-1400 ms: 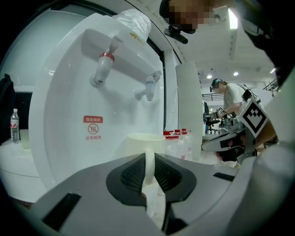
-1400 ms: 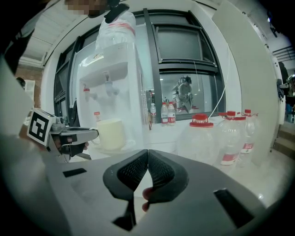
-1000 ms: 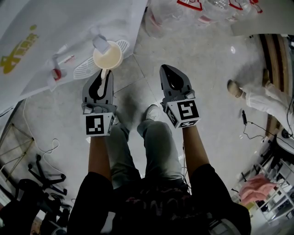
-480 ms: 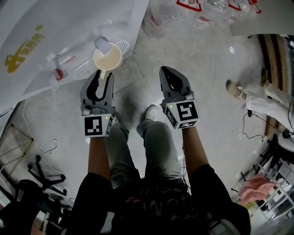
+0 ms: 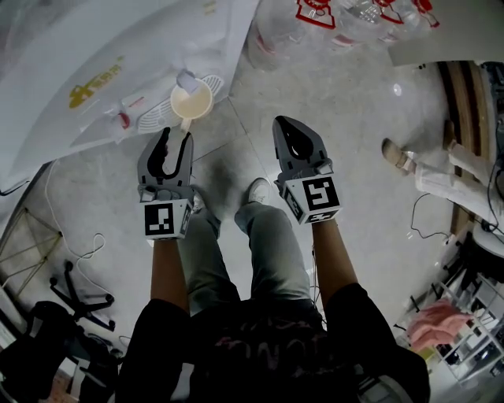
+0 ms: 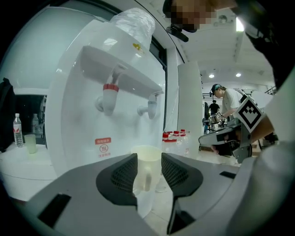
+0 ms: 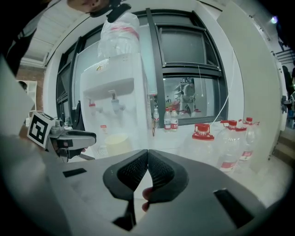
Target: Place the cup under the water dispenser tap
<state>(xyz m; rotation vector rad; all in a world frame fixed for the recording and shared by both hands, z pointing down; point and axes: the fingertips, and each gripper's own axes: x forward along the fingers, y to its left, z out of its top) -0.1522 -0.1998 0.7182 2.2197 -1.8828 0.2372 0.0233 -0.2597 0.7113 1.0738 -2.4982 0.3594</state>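
Note:
A cream cup (image 5: 191, 101) with a handle stands on the drip grille of the white water dispenser (image 5: 118, 71), under one of its taps (image 6: 150, 107). My left gripper (image 5: 176, 138) is just short of the cup's handle. Its jaws are opening, and the pads stand clear of the cup. In the left gripper view the cup (image 6: 148, 173) shows through the gap, handle toward me, with the left gripper (image 6: 148, 162) open around that line of sight. My right gripper (image 5: 287, 126) hovers to the right, shut on nothing; its pads meet in the right gripper view (image 7: 147, 159).
Large water jugs with red caps (image 5: 315, 24) stand behind the dispenser and to its right (image 7: 203, 138). A person's leg and shoe (image 5: 409, 161) are at the right edge. A chair base (image 5: 79, 299) and cables lie at the lower left. My own shoe (image 5: 256, 191) is below the grippers.
The left jaws have spread apart and come off the cup's handle, and the left gripper has drawn back from the cup. The cup stays under the tap. The right gripper stays shut.

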